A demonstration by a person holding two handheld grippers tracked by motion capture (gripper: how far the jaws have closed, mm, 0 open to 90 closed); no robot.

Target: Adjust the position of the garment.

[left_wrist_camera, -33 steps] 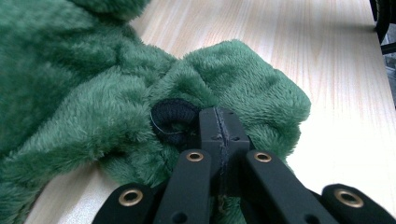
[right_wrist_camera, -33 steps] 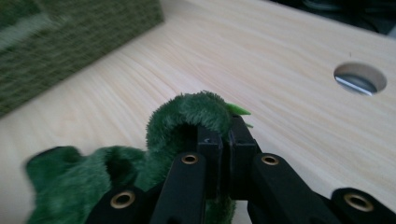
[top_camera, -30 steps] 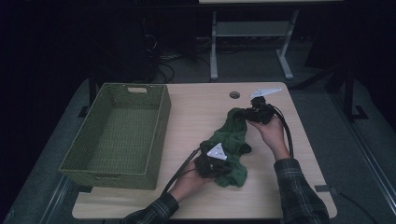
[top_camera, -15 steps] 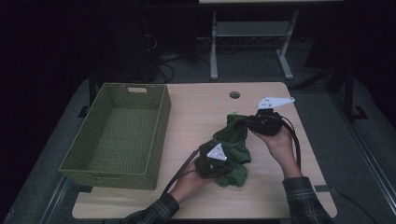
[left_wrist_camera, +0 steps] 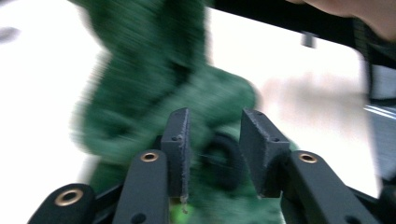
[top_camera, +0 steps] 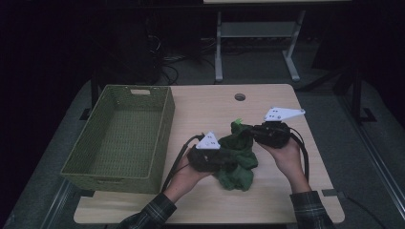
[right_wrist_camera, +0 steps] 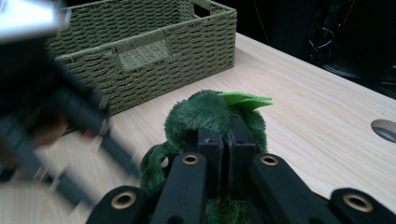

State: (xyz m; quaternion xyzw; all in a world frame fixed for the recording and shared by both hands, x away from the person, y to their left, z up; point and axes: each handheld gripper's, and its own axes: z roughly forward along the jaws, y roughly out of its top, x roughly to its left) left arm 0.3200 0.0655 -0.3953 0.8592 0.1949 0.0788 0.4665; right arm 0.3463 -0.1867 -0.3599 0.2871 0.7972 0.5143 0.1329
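Green cloth [top_camera: 236, 160]: I see a crumpled, fuzzy dark-green piece of fabric lying on the table between my two grippers, right of the basket and apart from it; one end is lifted at the right gripper.
Light-green tag [right_wrist_camera: 245, 99]: a small paler green flap sticks out of the cloth's raised end, just above the right gripper's jaws.
Right gripper [top_camera: 248, 132]: my right hand [top_camera: 286, 157] holds it at the cloth's upper right end; in the right gripper view its jaws are pressed together with a fold of the green cloth pinched between them, the fabric bulging over their tips.
Left gripper [top_camera: 228, 162]: my left hand [top_camera: 184, 174] holds it at the cloth's left side, low over the table; in the left gripper view the jaws stand spread with a gap between them and the cloth right in front. That view is blurred, so I cannot tell whether the pads touch the fabric.
Basket [top_camera: 165, 121]: a woven olive-green rectangular basket sits on the left part of the table, with a handle slot in its far wall; I see only its bare woven floor inside.
Table [top_camera: 205, 102]: light wood top with a round cable hole [top_camera: 239, 97] near the far edge.
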